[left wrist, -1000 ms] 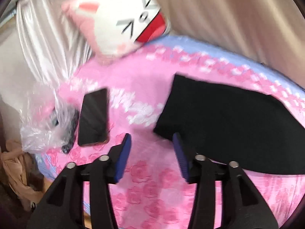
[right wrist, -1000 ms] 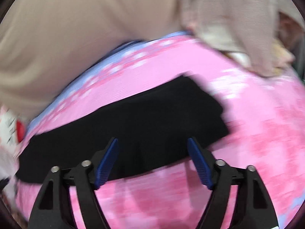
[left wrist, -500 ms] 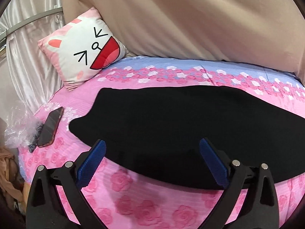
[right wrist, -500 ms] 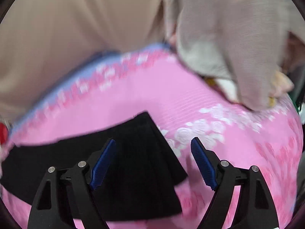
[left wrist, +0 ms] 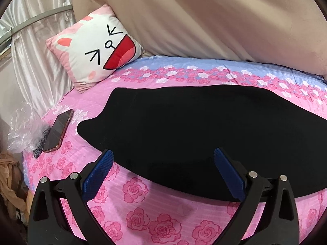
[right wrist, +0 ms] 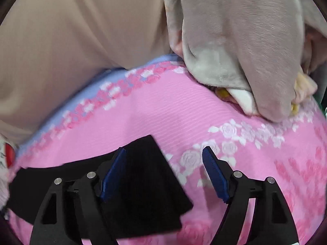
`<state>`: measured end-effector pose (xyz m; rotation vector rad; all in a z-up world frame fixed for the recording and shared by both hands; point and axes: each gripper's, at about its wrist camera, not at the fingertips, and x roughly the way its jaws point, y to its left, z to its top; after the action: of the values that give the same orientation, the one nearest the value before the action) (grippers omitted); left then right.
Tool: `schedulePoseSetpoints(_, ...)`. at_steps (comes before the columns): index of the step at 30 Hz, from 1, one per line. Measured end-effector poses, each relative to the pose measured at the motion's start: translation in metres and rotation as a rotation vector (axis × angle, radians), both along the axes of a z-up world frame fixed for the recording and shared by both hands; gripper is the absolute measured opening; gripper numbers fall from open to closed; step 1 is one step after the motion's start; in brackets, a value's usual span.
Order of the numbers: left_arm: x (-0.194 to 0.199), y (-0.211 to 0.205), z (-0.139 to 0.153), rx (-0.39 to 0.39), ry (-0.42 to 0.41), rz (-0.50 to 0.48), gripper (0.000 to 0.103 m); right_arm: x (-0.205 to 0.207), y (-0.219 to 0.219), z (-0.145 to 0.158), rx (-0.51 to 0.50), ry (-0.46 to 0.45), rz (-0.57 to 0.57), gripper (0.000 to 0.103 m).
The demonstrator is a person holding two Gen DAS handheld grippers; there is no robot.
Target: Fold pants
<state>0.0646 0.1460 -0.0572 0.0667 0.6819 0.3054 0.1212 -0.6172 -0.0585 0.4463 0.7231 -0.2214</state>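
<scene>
Black pants (left wrist: 194, 130) lie flat, leg on leg, across a pink rose-print bed sheet (left wrist: 139, 208). My left gripper (left wrist: 163, 159) is open and empty, held above the pants' near edge toward their waist end at the left. In the right wrist view the pants' leg end (right wrist: 143, 183) lies at lower left with its hem edge angled. My right gripper (right wrist: 165, 163) is open and empty over that hem, its left finger above the fabric and its right finger above the sheet (right wrist: 255, 163).
A cat-face cushion (left wrist: 96, 45) leans at the bed's back left. A phone (left wrist: 58, 130) and a clear plastic bag (left wrist: 22, 128) lie at the left edge. A beige curtain (left wrist: 204, 20) hangs behind. A grey blanket pile (right wrist: 245, 40) sits at the bed's right end.
My left gripper swung right from the phone and pants corner, opened wider and now faces the pants' middle. My right gripper moved right along the pants to the hem end.
</scene>
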Motion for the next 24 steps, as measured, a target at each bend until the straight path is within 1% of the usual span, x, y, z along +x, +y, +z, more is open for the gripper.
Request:
schedulePoseSetpoints(2,-0.001,-0.002,-0.003,-0.007,-0.014,-0.012,0.097,-0.010,0.000,-0.007,0.062,0.030,0.012,0.075)
schedulePoseSetpoints(4,-0.001,-0.004,-0.006,-0.023,-0.021,-0.024,0.097,-0.013,0.002,-0.018,0.074,0.078,0.011,0.075)
schedulePoseSetpoints(5,-0.001,-0.006,-0.009,-0.029,-0.018,-0.029,0.097,-0.014,0.005,-0.022,0.056,0.080,0.013,0.075)
schedulePoseSetpoints(6,0.000,-0.007,-0.010,-0.034,-0.009,-0.039,0.097,-0.014,0.009,-0.022,0.037,0.085,0.019,0.065)
schedulePoseSetpoints(7,0.001,-0.007,-0.010,-0.039,-0.007,-0.044,0.097,-0.011,0.012,-0.020,0.026,0.097,0.028,0.052)
schedulePoseSetpoints(8,-0.001,-0.006,-0.009,-0.054,-0.017,-0.047,0.097,-0.008,0.022,-0.020,-0.007,0.126,0.034,0.022)
schedulePoseSetpoints(9,-0.002,-0.004,-0.009,-0.070,-0.026,-0.056,0.097,-0.004,0.026,-0.020,0.013,0.137,0.059,0.021)
schedulePoseSetpoints(10,-0.003,-0.003,-0.009,-0.081,-0.030,-0.058,0.097,-0.005,0.030,-0.020,0.030,0.125,0.063,0.021)
schedulePoseSetpoints(11,-0.004,0.001,-0.009,-0.102,-0.038,-0.058,0.097,-0.005,0.039,-0.013,0.021,0.106,0.067,0.020)
schedulePoseSetpoints(14,-0.005,0.008,-0.009,-0.155,-0.048,-0.065,0.097,-0.001,0.079,0.020,0.038,0.014,0.158,0.020)
schedulePoseSetpoints(16,-0.005,0.013,-0.010,-0.193,-0.050,-0.077,0.097,0.007,0.115,0.045,0.072,-0.033,0.243,0.020)
schedulePoseSetpoints(18,-0.005,0.018,-0.011,-0.237,-0.052,-0.091,0.097,0.021,0.168,0.070,0.112,-0.068,0.377,0.020)
schedulePoseSetpoints(19,-0.005,0.021,-0.012,-0.265,-0.053,-0.096,0.097,0.028,0.186,0.077,0.122,-0.075,0.424,0.020)
schedulePoseSetpoints(20,-0.005,0.024,-0.013,-0.288,-0.056,-0.099,0.097,0.037,0.221,0.086,0.142,-0.089,0.502,0.020)
schedulePoseSetpoints(22,-0.007,0.029,-0.013,-0.327,-0.066,-0.103,0.097,0.050,0.260,0.089,0.164,-0.090,0.589,0.020)
schedulePoseSetpoints(24,-0.009,0.037,-0.014,-0.377,-0.079,-0.102,0.097,0.069,0.309,0.086,0.172,-0.079,0.677,0.020)
